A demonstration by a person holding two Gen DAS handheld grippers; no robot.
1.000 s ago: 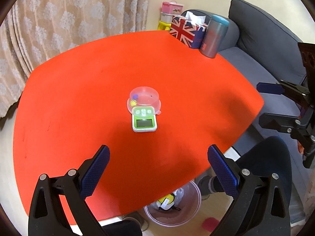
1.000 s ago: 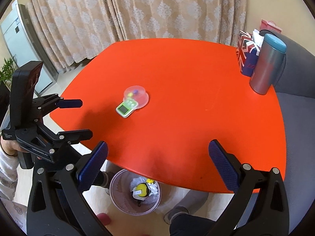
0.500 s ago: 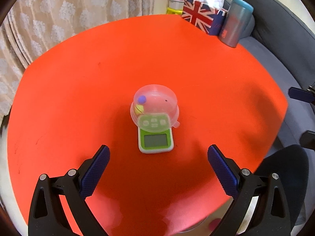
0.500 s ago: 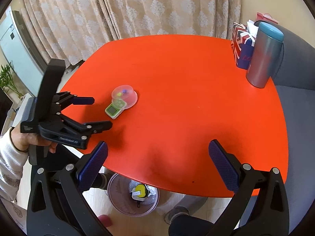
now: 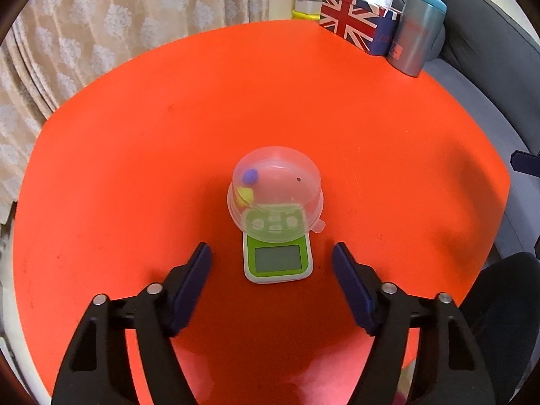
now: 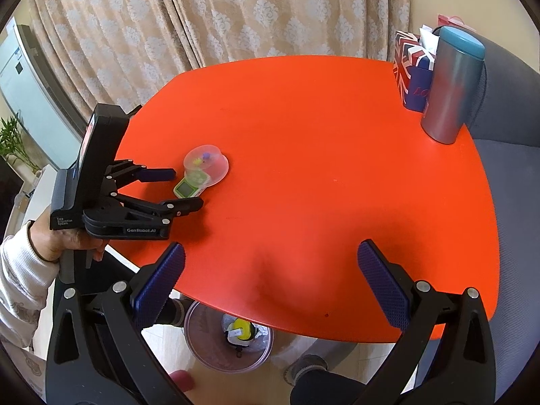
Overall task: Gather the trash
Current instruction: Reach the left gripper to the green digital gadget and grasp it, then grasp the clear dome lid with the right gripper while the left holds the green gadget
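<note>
A clear plastic dome container (image 5: 275, 190) with small coloured bits inside sits on a green and white digital scale (image 5: 276, 258) in the middle of the red table (image 5: 135, 168). My left gripper (image 5: 271, 258) is open, its fingers either side of the scale's near end, just above the table. It shows in the right wrist view (image 6: 179, 187) beside the dome (image 6: 206, 165) and the scale (image 6: 186, 189). My right gripper (image 6: 270, 266) is open and empty over the table's near edge. A clear trash bin (image 6: 202, 344) holding trash stands on the floor below.
A Union Jack tissue box (image 5: 357, 28) and a grey tumbler with a teal lid (image 5: 418, 33) stand at the table's far right corner. A grey sofa (image 5: 489, 54) lies to the right. Curtains (image 6: 219, 17) hang behind the table.
My left gripper has moved forward over the table to the scale and its fingers have narrowed around it. My right gripper has stayed near the table's front edge.
</note>
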